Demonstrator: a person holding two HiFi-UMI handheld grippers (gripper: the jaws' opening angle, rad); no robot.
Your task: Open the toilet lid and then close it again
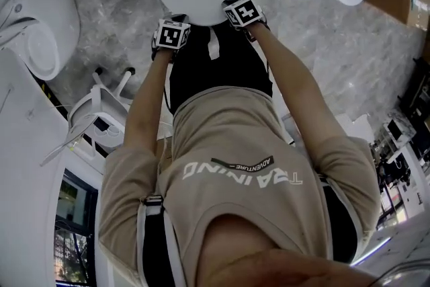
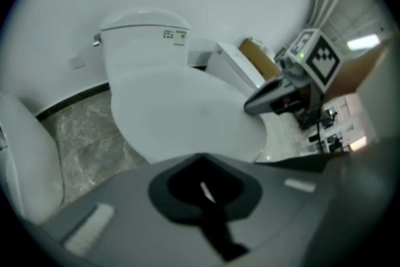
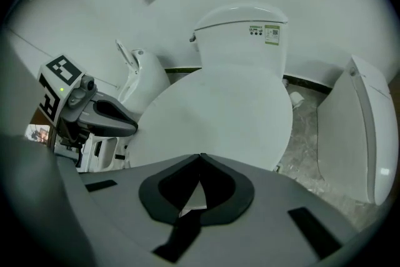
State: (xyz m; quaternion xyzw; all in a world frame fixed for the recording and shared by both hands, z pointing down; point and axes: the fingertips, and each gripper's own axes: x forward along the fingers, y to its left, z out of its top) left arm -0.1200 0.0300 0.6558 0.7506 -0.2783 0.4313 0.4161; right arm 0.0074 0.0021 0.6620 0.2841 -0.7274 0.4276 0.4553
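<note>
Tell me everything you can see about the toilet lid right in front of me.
The toilet lid is a plain white oval, smooth and slightly glossy, plastic by its look. It lies shut, flat over the bowl, with its back end under the tank. The left gripper and the right gripper, both with jaws shut, sit side by side at its front rim. Whether they touch it cannot be told.

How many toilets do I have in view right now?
3: the middle toilet, lid shut; the left toilet beside it; the right toilet on its other side. Others may be out of frame.
</note>
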